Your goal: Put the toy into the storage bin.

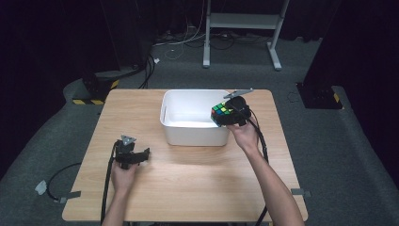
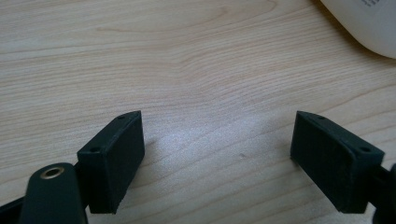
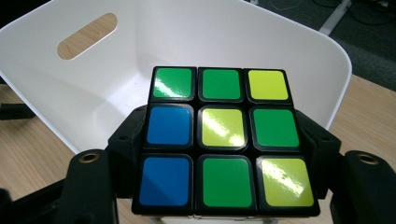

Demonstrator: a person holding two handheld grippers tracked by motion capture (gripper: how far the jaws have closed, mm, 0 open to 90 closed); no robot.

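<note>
A scrambled puzzle cube [image 1: 221, 114] with green, yellow and blue tiles hangs over the right end of a white bin [image 1: 175, 134]. My right gripper [image 1: 229, 116] is shut on it, jaws pressing its two sides. In the right gripper view the cube [image 3: 224, 140] sits above the bin's inside wall [image 3: 93, 88], which has an oval handle slot. My left gripper [image 1: 139, 155] rests low on the wooden table [image 1: 188, 179], left of the bin's front. It is open, and in the left gripper view its gripper [image 2: 217, 158] has bare wood between the jaws.
A corner of the white bin [image 2: 369, 23] shows at the top right of the left gripper view. Cables trail from both grippers off the table's near edge. Beyond the table are a grey floor, a white frame stand [image 1: 244, 21] and black stands.
</note>
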